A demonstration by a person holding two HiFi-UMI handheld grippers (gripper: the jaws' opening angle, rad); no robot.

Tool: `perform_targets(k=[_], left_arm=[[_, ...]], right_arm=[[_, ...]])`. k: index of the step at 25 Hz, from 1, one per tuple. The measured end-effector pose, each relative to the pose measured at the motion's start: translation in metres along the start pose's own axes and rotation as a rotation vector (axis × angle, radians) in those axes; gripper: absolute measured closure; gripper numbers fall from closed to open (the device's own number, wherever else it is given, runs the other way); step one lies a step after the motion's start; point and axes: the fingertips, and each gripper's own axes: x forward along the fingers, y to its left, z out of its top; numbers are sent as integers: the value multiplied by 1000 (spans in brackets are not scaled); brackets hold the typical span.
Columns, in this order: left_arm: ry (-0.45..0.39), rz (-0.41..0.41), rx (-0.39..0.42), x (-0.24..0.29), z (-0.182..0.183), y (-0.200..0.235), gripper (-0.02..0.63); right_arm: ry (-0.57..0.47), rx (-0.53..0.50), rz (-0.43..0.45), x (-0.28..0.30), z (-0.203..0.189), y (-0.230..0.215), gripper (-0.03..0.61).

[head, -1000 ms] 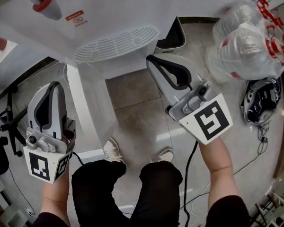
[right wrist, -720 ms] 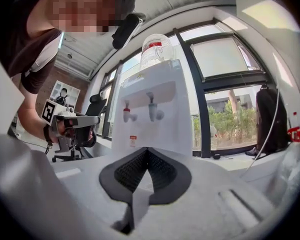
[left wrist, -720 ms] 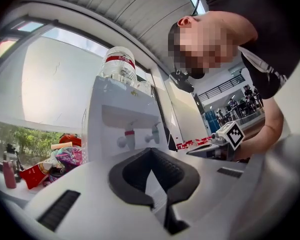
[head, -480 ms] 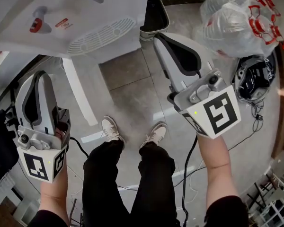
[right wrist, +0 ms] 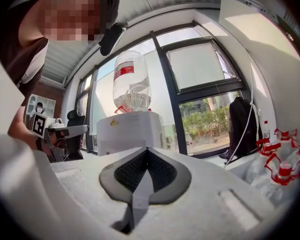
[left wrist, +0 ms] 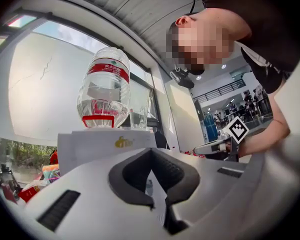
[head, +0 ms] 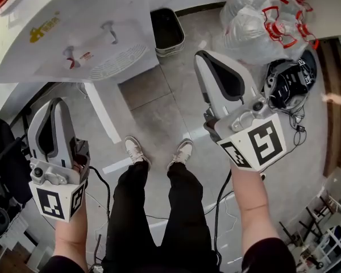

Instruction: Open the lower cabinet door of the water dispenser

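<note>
The white water dispenser (head: 74, 27) fills the upper left of the head view, with its taps and drip grille (head: 115, 61) showing. Its lower cabinet door (head: 102, 111) stands swung out, seen edge-on as a white strip above the floor. My left gripper (head: 55, 104) hangs left of the door, apart from it, shut and empty. My right gripper (head: 207, 58) is held over the floor to the right, shut on nothing. In the left gripper view the left gripper (left wrist: 151, 151) points level at the dispenser (left wrist: 107, 144) and its bottle (left wrist: 104, 91). The right gripper (right wrist: 147, 151) also faces the dispenser (right wrist: 130, 129).
A black bin (head: 167, 32) stands beside the dispenser. Bagged empty water bottles (head: 261, 21) lie at the upper right, with a black helmet and cables (head: 287, 84) below them. The person's shoes (head: 137, 151) are on the tiled floor. Dark furniture (head: 3, 152) is at the left.
Both grippers have risen, still shut and empty. The head view has pulled up and back, so the dispenser and its open door have shrunk toward the upper left.
</note>
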Motion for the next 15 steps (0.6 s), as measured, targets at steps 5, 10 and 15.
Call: perform_targets(k=[5, 10, 15], left_arm=[[1, 6, -14, 20, 52, 2, 606], [-4, 10, -10, 28, 97, 4, 606], [0, 21, -7, 31, 140, 7, 606]], right_arm=[[4, 49, -50, -15, 49, -17, 575], [-9, 33, -54, -17, 101, -19, 575], [-14, 16, -38, -14, 148, -14, 574]])
